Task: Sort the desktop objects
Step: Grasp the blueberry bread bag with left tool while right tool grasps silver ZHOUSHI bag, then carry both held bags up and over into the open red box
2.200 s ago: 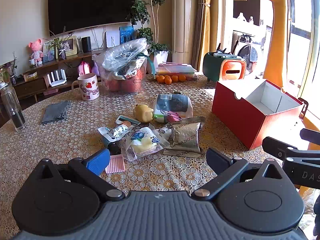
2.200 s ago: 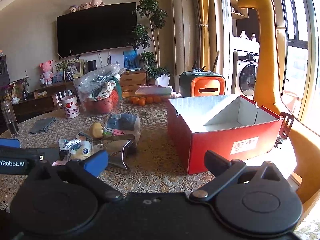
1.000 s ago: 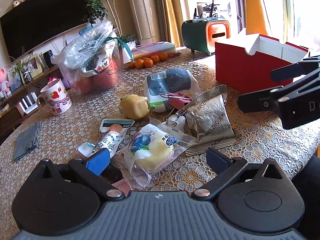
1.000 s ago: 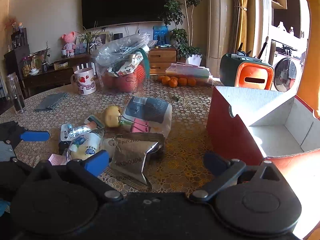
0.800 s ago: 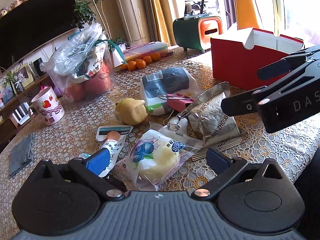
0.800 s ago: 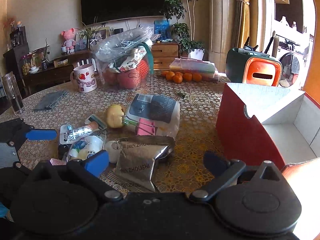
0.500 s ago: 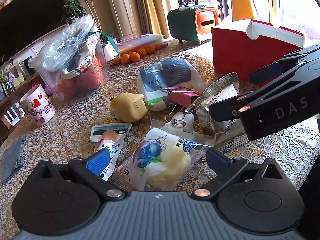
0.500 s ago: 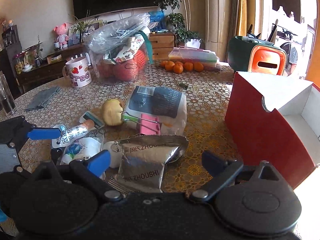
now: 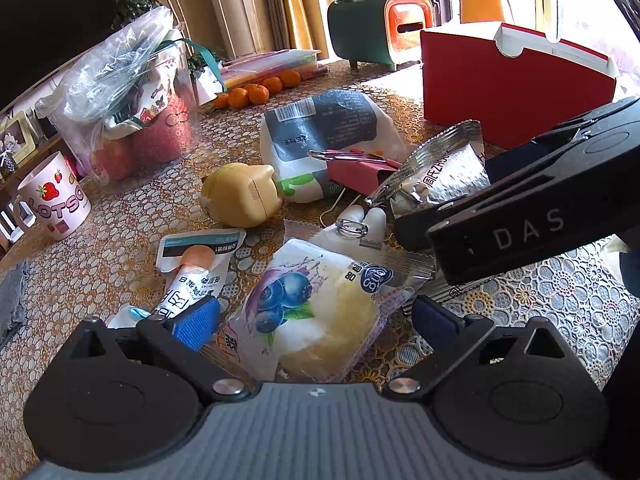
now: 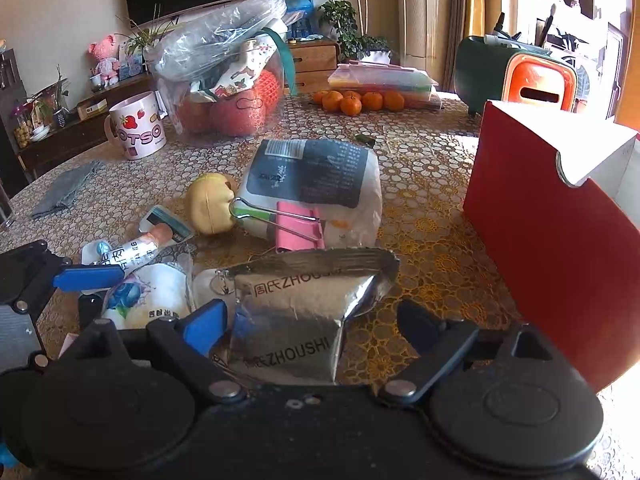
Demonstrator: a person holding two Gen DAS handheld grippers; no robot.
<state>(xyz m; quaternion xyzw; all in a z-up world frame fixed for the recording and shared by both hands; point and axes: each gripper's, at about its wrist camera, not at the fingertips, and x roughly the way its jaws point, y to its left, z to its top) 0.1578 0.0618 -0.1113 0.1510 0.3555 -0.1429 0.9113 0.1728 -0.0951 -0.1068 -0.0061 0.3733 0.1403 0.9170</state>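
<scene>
Several small packets lie in a pile on the lace-covered table. A blueberry bread packet lies between the fingers of my left gripper, which is open and low over it. A silver ZHOUSHI pouch sits between the fingers of my right gripper. Its jaws are closing, with gaps still showing at both pads. The right gripper's fingers cross the left wrist view over that pouch. An open red box stands to the right.
Behind the pile lie a yellow toy, a pink binder clip, a grey-and-white bag and a tube sachet. Further back are a strawberry mug, a plastic bag of fruit, oranges and a green-orange holder.
Both grippers have come forward and down onto the pile. The right gripper's fingers have narrowed around the silver pouch, and the blueberry packet has come between the left fingers.
</scene>
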